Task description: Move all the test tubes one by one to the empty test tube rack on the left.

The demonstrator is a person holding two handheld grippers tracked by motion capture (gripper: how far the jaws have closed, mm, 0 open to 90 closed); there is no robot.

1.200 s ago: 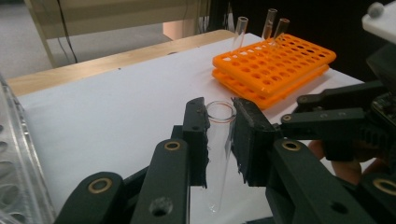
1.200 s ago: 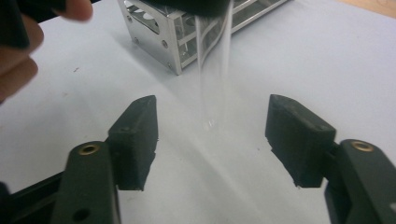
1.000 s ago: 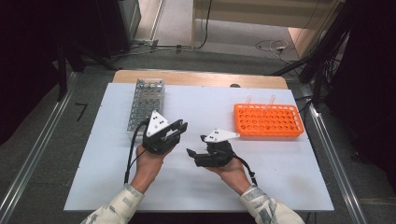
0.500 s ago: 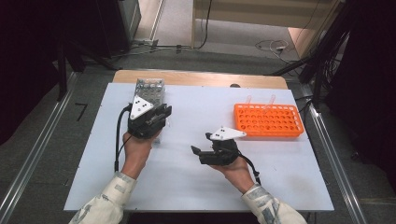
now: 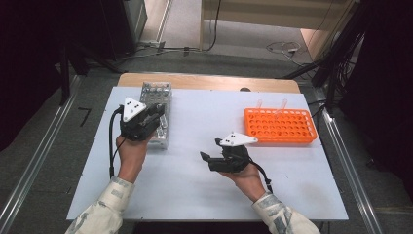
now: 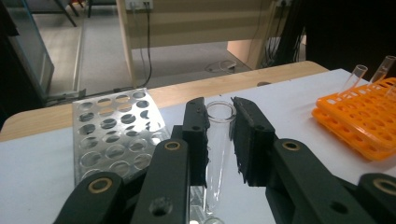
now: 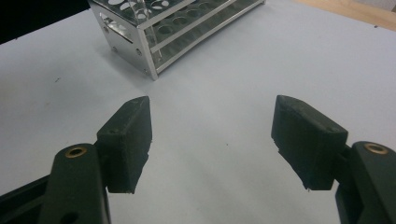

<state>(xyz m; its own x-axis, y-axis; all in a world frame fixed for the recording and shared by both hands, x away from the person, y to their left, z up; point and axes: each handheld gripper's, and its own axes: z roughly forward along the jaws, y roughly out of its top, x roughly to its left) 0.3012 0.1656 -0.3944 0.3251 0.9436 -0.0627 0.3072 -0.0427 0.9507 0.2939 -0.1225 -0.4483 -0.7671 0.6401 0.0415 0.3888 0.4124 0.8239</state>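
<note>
held a glass tube [image 6: 218,154] loosely between left claw [image 6: 219,140] pads over the metal rack [image 6: 114,133], right claw [image 7: 224,140] spread empty; risked slipping.

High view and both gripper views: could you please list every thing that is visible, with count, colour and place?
Metal rack: one, silver, table's far left.
Plastic rack: one, orange, table's right.
Tubes in orange rack: two, clear, far row, tilted.
Test tube: one, clear, upright between the left tool's jaws.
Table: one, white top, wooden far edge.
Left tool: black, over the metal rack.
Right tool: black, jaws wide apart, holding nothing, above bare table.
</note>
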